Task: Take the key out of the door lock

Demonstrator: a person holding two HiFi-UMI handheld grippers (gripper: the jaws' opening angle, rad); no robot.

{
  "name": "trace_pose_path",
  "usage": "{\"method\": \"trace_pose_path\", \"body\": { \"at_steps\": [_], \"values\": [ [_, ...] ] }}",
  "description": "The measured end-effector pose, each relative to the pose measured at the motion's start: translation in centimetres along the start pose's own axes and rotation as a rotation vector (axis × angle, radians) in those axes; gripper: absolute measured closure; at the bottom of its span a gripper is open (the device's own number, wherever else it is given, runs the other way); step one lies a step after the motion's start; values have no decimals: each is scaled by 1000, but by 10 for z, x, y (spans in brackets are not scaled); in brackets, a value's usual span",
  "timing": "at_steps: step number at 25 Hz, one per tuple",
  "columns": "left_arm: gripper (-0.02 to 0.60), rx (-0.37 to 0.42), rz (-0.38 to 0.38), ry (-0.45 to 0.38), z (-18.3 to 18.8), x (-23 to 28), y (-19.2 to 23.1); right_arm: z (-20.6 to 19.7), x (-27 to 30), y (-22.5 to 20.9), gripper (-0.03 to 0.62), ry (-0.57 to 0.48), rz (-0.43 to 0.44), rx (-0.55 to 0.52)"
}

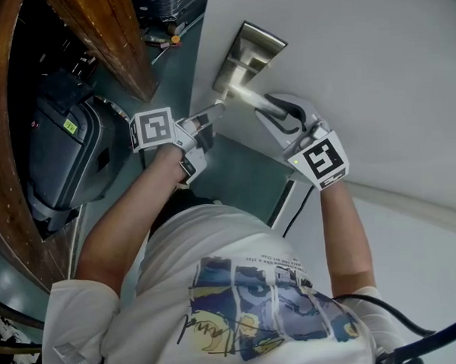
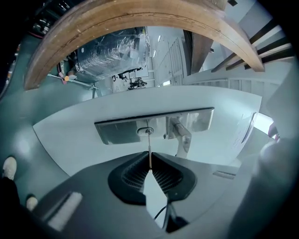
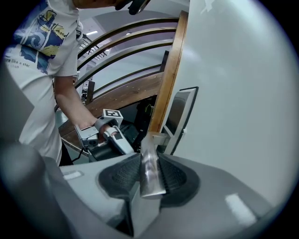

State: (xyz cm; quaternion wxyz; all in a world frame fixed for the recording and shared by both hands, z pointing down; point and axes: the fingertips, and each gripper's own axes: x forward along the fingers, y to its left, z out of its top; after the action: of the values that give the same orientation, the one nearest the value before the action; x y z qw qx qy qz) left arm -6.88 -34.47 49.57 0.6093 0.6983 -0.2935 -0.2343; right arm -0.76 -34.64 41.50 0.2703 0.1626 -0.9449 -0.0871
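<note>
A thin metal key (image 2: 149, 148) runs edge-on from the round lock cylinder (image 2: 145, 131) in the brushed steel lock plate (image 2: 117, 130) back into my left gripper (image 2: 150, 163), which is shut on its rear end. Whether the key's tip sits inside the keyhole I cannot tell. In the head view the left gripper (image 1: 213, 110) points at the plate (image 1: 254, 46) on the white door (image 1: 374, 73). My right gripper (image 1: 266, 108) is shut on the steel door handle (image 1: 243, 90). The handle's lever (image 3: 149, 168) lies clamped between the right gripper's (image 3: 150, 179) pads.
A curved wooden beam (image 2: 140, 18) arches over the doorway, and dark wooden posts (image 1: 108, 39) stand to the left. A black machine (image 1: 68, 154) sits on the floor at the left. The door's wooden edge (image 3: 170, 70) and a black cable (image 1: 301, 208) are close by.
</note>
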Motion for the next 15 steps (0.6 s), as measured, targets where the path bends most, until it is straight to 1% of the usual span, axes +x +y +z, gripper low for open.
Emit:
{"method": "trace_pose_path", "body": {
  "at_steps": [6,13,15],
  "values": [
    [555,20,7,-39,-6,-20,-10,4,4,-9,473,-10,13,-61],
    [555,42,17,-69,-27,-34,-21,-1,5,-14,471,-28,22,-39],
    [555,52,14,-74,-34,-38,-26,0,4,-11,458,-32,33,-32]
  ]
}}
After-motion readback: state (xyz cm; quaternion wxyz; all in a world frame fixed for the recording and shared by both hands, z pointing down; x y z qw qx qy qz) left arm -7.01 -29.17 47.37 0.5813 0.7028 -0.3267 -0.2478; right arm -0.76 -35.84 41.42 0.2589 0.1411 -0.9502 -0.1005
